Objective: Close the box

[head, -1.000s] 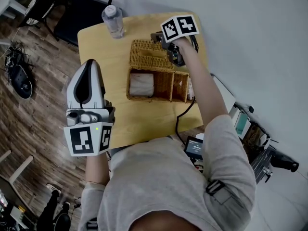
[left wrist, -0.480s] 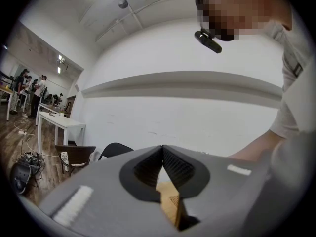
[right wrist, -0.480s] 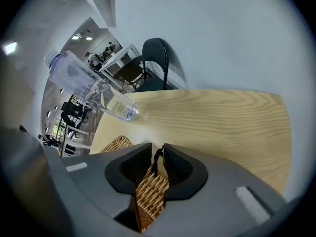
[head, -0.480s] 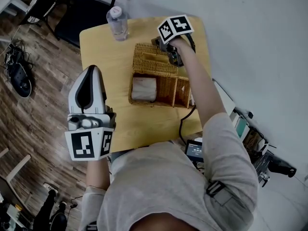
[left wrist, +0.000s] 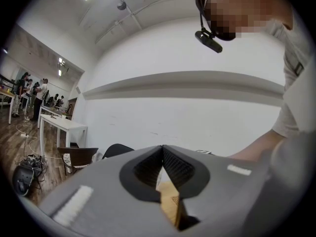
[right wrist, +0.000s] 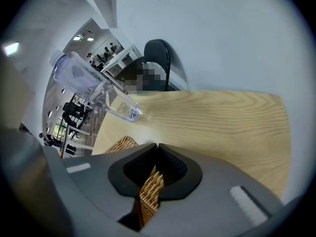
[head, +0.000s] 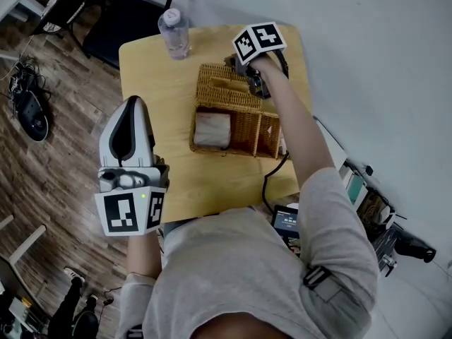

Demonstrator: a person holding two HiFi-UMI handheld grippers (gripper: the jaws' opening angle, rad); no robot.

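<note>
Small wooden table point(head: 212, 182) against white wall point(right wrist: 222, 33): right hand-held gripper point(right wrist: 157, 153) pinches wicker lid point(head: 220, 90) by its rim, likely to swing it over the box point(head: 244, 129); left hand-held gripper point(head: 132, 108) waits aside, jaws together, empty

Head view looks steeply down, sharing box lid point(head: 222, 90) and bottle point(head: 174, 34) with the close, low right gripper view.

Even indoor light, fisheye-warped gripper views

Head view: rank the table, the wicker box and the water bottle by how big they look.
1. table
2. wicker box
3. water bottle
All rest on the table, so nearness barely skews this.
</note>
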